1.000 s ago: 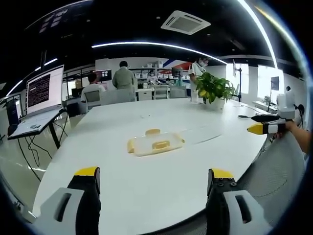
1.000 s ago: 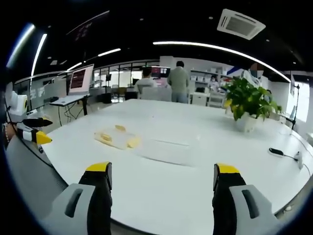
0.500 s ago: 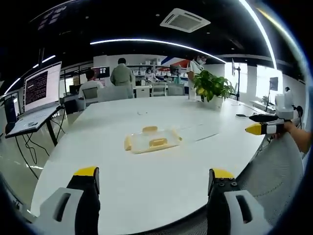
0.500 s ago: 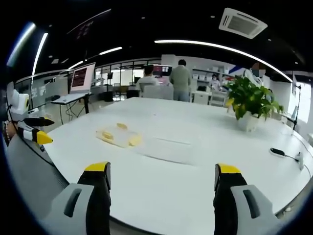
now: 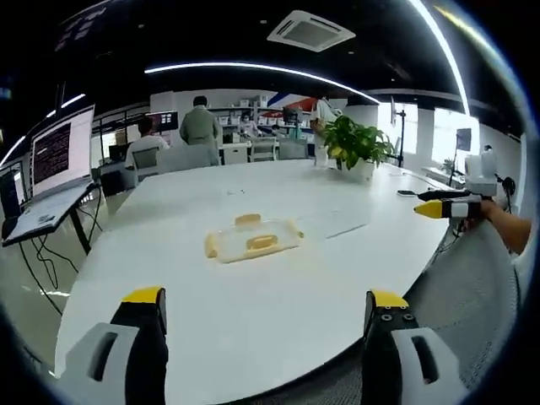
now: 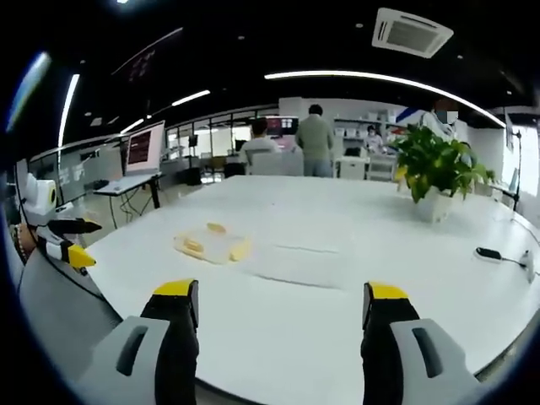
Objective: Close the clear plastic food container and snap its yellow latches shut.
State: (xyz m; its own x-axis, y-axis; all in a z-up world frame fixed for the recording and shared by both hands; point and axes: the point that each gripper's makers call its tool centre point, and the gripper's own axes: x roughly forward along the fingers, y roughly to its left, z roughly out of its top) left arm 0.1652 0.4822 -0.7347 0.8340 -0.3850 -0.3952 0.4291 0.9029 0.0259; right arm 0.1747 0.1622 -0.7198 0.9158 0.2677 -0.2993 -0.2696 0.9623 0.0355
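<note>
A clear plastic food container (image 5: 251, 239) with yellow latches lies on the white round table (image 5: 211, 304), well beyond my left gripper (image 5: 263, 308), which is open and holds nothing. A clear lid (image 5: 337, 223) lies flat on the table to the container's right. In the right gripper view the container (image 6: 212, 245) sits left of centre and the lid (image 6: 295, 260) beside it. My right gripper (image 6: 281, 302) is open and empty, far short of both. The right gripper (image 5: 443, 205) comes in at the right edge of the left gripper view. The left gripper (image 6: 61, 245) shows at the left edge of the right gripper view.
A potted plant (image 6: 434, 173) stands at the far side of the table, with a small dark device (image 6: 493, 253) on a cable near it. A laptop on a stand (image 5: 51, 177) is left of the table. People sit and stand at desks (image 6: 312, 143) behind.
Both views have shifted slightly with my hands. The container, lid and both grippers' open state are unchanged.
</note>
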